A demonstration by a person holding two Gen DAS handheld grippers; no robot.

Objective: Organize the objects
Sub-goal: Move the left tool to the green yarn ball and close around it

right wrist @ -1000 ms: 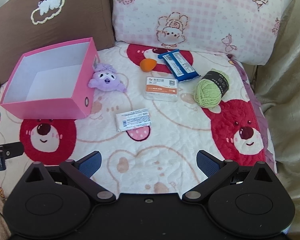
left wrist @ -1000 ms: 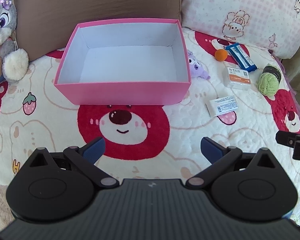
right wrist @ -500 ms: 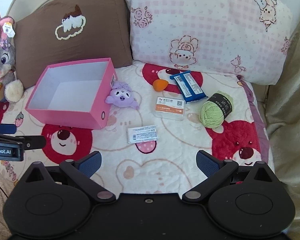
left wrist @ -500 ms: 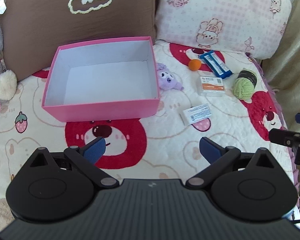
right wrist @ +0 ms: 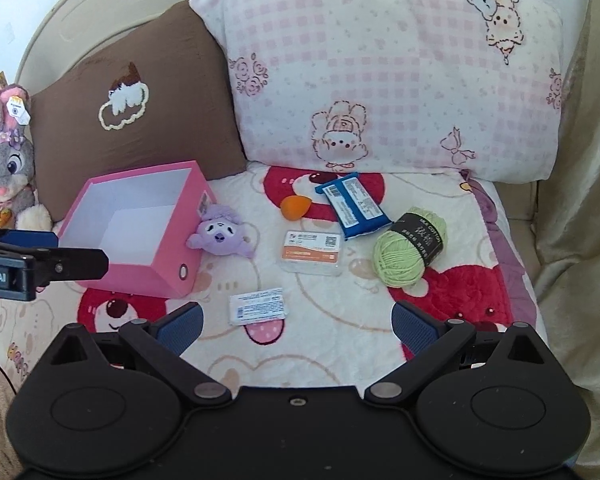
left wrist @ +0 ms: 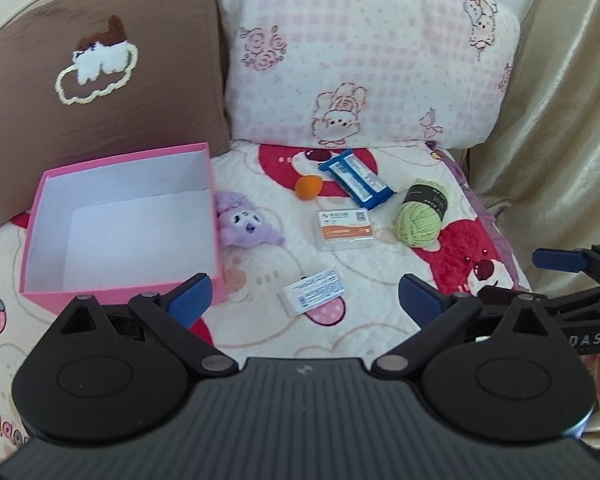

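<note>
Blue-padded jaws on both the left gripper (left wrist: 304,298) and the right gripper (right wrist: 296,326) stand wide apart, holding and touching nothing above the blanket (right wrist: 340,344). One pink box (right wrist: 148,236) sits open-topped at the left, empty as far as its visible floor shows. To its right lie six loose things: one purple plush (right wrist: 220,236) touching the box, one orange sponge (right wrist: 296,207), one blue packet (right wrist: 354,204) with its long axis running far-left to near-right, one orange-labelled case (right wrist: 312,252), one green yarn ball (right wrist: 410,252), and one white packet (right wrist: 258,306) nearest.

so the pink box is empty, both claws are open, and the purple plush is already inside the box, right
Not quite. The purple plush is not inside: the right wrist view shows it on the blanket, against the outside of the pink box. The rest holds: the box is empty, and the left claw and right claw are open.
</note>
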